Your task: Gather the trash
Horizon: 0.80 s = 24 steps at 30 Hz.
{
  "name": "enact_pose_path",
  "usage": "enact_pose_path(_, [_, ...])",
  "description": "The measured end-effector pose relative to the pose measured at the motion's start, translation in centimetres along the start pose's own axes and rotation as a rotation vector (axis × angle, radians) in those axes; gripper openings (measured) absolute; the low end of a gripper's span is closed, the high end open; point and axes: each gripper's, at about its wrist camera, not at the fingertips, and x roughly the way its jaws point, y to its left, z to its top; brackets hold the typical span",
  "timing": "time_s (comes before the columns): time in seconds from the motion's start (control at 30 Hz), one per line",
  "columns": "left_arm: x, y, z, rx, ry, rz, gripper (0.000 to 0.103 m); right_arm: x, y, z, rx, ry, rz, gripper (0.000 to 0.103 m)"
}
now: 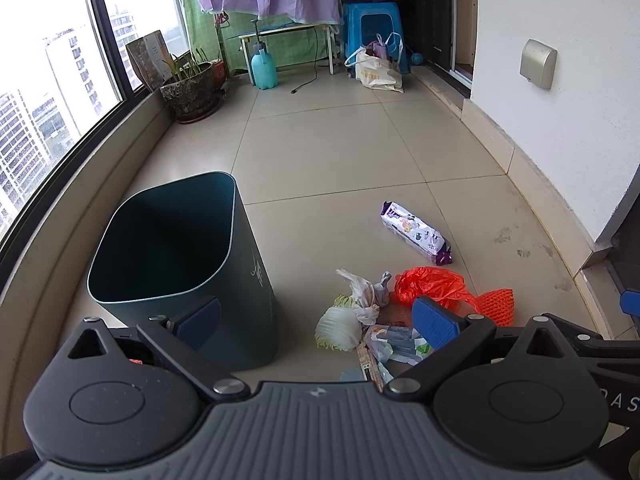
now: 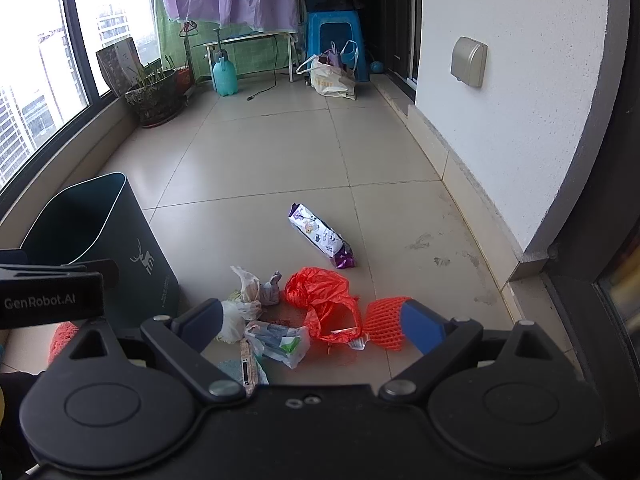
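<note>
A dark teal bin (image 1: 176, 248) (image 2: 100, 232) stands upright on the tiled floor at the left, its inside dark. A pile of trash lies to its right: an orange plastic bag (image 1: 430, 284) (image 2: 320, 296), orange foam net (image 1: 496, 304) (image 2: 386, 322), knotted white bags (image 1: 366, 296) (image 2: 250, 286), a clear wrapper (image 2: 280, 342) and a purple-and-white packet (image 1: 416, 234) (image 2: 320, 236) farther off. My left gripper (image 1: 318, 322) hangs open between bin and pile, holding nothing. My right gripper (image 2: 312, 326) is open above the pile, empty.
A low window ledge runs along the left, a white wall (image 2: 500, 100) along the right. At the far end stand a potted plant (image 1: 190, 88), a teal spray bottle (image 1: 264, 66), a white bag (image 1: 378, 70) and a blue stool (image 1: 374, 28). Open tile lies between.
</note>
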Motion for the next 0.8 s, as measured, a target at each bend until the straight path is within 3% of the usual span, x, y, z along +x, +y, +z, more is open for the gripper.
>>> enact_pose_path(0.8, [0.11,-0.07,-0.14,0.004,-0.005,-0.010,0.103,-0.20,0.21,0.04,-0.008,-0.002,0.006,0.096])
